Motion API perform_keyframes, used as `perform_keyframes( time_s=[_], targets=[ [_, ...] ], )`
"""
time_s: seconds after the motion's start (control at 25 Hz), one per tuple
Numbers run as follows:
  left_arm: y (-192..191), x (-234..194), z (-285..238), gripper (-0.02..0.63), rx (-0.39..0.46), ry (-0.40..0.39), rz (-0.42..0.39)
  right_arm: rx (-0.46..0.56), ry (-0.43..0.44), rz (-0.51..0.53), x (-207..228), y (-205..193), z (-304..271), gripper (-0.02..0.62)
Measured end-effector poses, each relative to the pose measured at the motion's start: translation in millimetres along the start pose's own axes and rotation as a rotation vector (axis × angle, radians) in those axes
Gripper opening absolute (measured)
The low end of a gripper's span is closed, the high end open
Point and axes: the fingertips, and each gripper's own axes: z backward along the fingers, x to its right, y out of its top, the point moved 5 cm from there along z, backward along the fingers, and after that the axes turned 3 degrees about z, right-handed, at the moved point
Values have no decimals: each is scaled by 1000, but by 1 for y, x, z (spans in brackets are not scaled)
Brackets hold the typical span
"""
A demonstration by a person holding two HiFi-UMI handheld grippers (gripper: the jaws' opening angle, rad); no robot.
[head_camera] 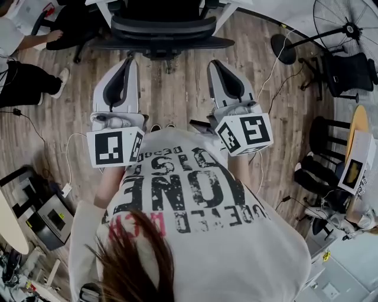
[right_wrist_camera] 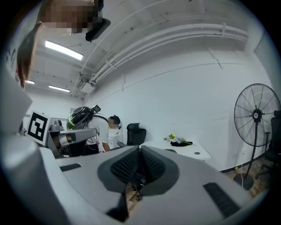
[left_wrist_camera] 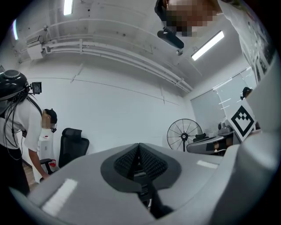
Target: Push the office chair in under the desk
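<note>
Office chair [head_camera: 163,28]: black, at the top centre of the head view, with its upper part cut off by the frame's edge, so only a padded edge and a bit of the base beneath it show. White bars [head_camera: 105,13] flank it at the top edge. Whether they belong to the desk is hard to tell.

The left gripper [head_camera: 129,60] and right gripper [head_camera: 214,63] sit just below the chair in that view, pointing up the frame toward it. One is at each side, near the chair but apart from it, with wooden floor [head_camera: 171,94] between them.

The left gripper view [left_wrist_camera: 139,150] shows ribbed pads pressed together with nothing between them, and the right gripper view [right_wrist_camera: 139,153] shows the same. In both, the grippers' own grey bodies fill the lower frame and hide what lies straight ahead and low.

A standing fan [head_camera: 348,26] sits at the upper right of the head view.
</note>
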Motion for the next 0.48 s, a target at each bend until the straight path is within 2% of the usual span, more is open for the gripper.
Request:
perform_keyframes(
  time_s=[0.48],
  targets=[
    [0,2,5,12,-4,-17,10,-3,-12,-8,-4,-2,5,25]
  ],
)
